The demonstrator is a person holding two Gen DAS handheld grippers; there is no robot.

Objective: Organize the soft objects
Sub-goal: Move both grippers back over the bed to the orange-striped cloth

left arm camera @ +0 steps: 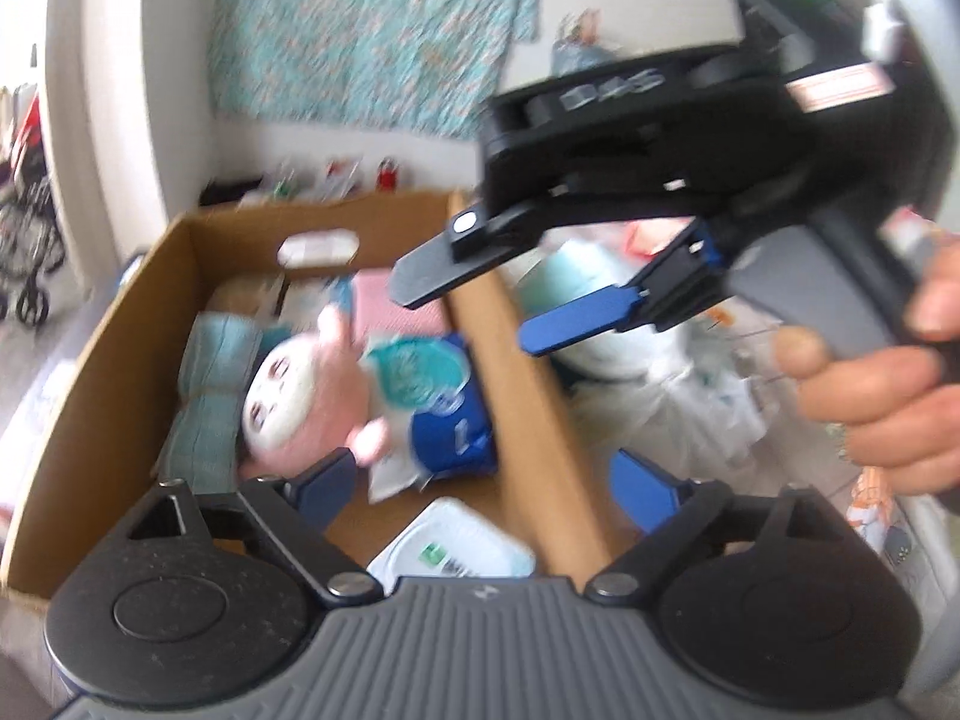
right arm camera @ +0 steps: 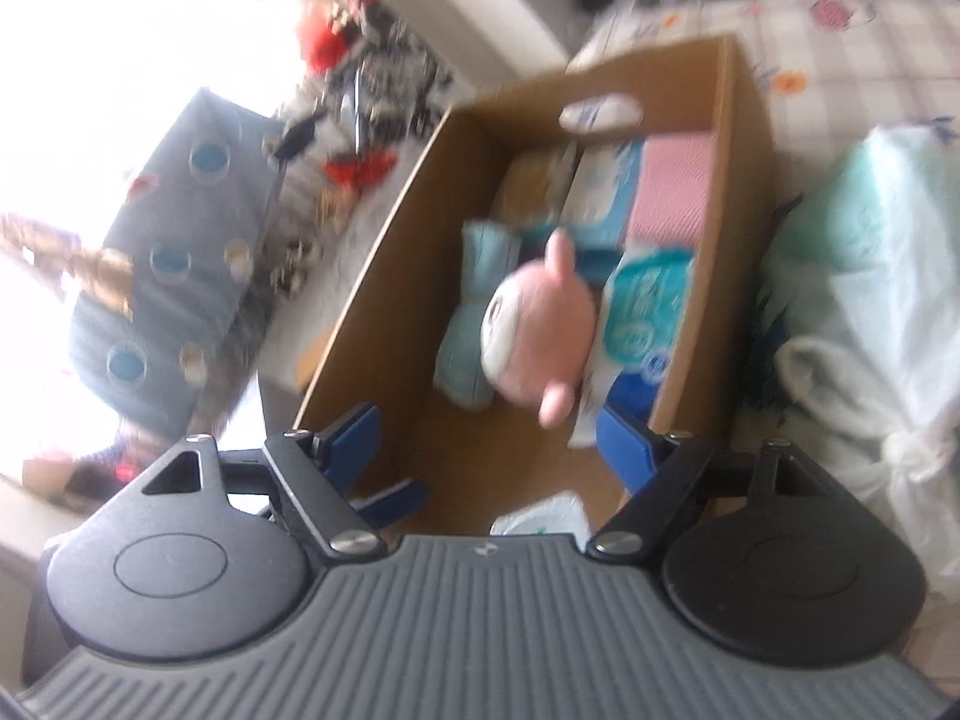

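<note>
Right now I see the cardboard box (left arm camera: 96,324) as the biggest thing under both cameras, open at the top and sitting on a patterned bed cover (right arm camera: 840,60). Just beside its right wall lies a heap of pale plastic bags (right arm camera: 870,300). Inside the box, packs are lined along the far end: a pink one (right arm camera: 672,186) and a white-and-blue one (right arm camera: 606,192). A folded teal cloth (left arm camera: 207,396) rests against the left side, and a teal-and-blue tissue pack (left arm camera: 444,396) lies against the right wall. Between them, on top, lies the pink plush toy (left arm camera: 306,396) with its white face up (blurred, so I cannot make out finer detail). My left hand-held gripper (left arm camera: 480,480) has its fingers spread wide above the near end of the box, nothing between them. My right hand-held gripper (left arm camera: 474,312), held in a hand (left arm camera: 888,396), hangs over the right wall, its fingers likewise apart and empty.
</note>
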